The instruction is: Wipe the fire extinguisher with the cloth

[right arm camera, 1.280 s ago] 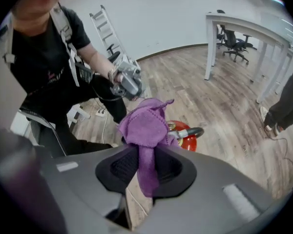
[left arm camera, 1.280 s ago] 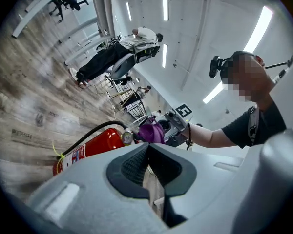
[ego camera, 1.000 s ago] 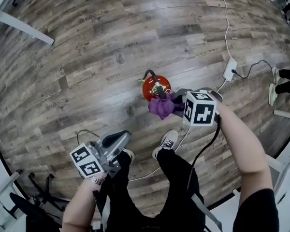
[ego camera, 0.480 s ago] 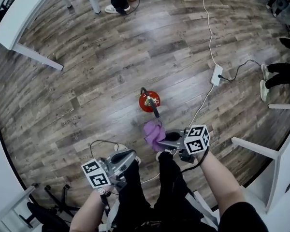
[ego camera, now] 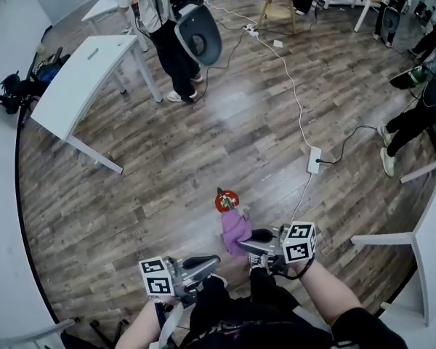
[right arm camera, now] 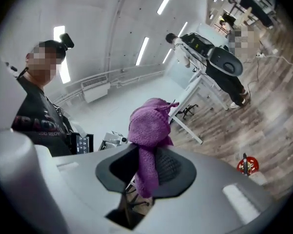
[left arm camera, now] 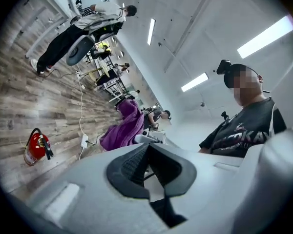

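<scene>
- Across the head view, a wood-plank floor (ego camera: 203,151) fills nearly the whole frame.
- At ten o'clock stands a white table (ego camera: 80,86). At twelve o'clock a person (ego camera: 156,13) stands holding an office chair (ego camera: 198,33).
- At seven o'clock, the left gripper (ego camera: 203,262) is held out level. In the left gripper view its jaws are pressed together with nothing between them (left arm camera: 149,167).
- At five o'clock, the right gripper (ego camera: 248,242) also points level. In the right gripper view it is clamped on the cloth (right arm camera: 146,167).
- Just below centre, the red fire extinguisher (ego camera: 226,201) stands upright on the floor, its black hose on top.
- The purple cloth (ego camera: 235,230) shows at five o'clock of the extinguisher. In the right gripper view it bunches above the jaws, with a tail hanging between them (right arm camera: 149,126). There the extinguisher (right arm camera: 246,165) sits on the floor at four o'clock, well apart from the cloth.
- At two o'clock of the extinguisher, a white power strip (ego camera: 314,160) lies on the floor with its cable.
</scene>
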Demonstrator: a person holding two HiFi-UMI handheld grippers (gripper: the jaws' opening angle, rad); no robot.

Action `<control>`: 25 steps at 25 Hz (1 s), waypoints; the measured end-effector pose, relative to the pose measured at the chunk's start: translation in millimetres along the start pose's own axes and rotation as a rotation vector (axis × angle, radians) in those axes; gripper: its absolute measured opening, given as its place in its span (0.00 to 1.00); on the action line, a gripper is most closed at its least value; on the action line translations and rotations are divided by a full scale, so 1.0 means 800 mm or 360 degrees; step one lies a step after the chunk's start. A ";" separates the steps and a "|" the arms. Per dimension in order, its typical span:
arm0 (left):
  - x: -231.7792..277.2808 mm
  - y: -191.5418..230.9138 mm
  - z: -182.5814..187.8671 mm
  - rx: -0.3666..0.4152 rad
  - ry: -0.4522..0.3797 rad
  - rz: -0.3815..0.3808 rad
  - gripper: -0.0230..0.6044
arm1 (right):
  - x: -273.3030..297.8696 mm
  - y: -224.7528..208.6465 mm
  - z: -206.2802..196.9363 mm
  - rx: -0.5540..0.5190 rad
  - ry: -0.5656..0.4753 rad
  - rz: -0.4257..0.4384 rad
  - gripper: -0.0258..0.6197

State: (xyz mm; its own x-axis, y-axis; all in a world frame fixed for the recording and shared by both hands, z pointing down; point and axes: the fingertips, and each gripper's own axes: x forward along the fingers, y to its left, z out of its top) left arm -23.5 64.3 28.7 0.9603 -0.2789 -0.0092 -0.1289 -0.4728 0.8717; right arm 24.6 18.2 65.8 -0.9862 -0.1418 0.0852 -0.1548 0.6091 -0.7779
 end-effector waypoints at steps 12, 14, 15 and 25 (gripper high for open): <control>0.065 -0.093 -0.040 0.0229 -0.0137 0.0087 0.03 | -0.106 0.100 0.103 -0.0154 -0.0257 0.0115 0.17; 0.059 -0.101 -0.046 0.0209 -0.0157 0.0096 0.03 | -0.098 0.122 0.090 -0.0113 -0.0281 0.0147 0.17; 0.055 -0.106 -0.051 0.0208 -0.0154 0.0096 0.03 | -0.092 0.134 0.080 -0.0115 -0.0279 0.0149 0.17; -0.043 -0.164 -0.121 0.0272 0.0008 0.0015 0.03 | -0.035 0.242 -0.064 0.0007 -0.0341 0.0046 0.17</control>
State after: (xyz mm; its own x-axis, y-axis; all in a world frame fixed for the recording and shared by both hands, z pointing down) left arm -15.6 217.0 -37.8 0.9600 -0.2800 0.0014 -0.1778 -0.6057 0.7756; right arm 19.1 180.3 -55.1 -0.9552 -0.2873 -0.0708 -0.1261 0.6118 -0.7809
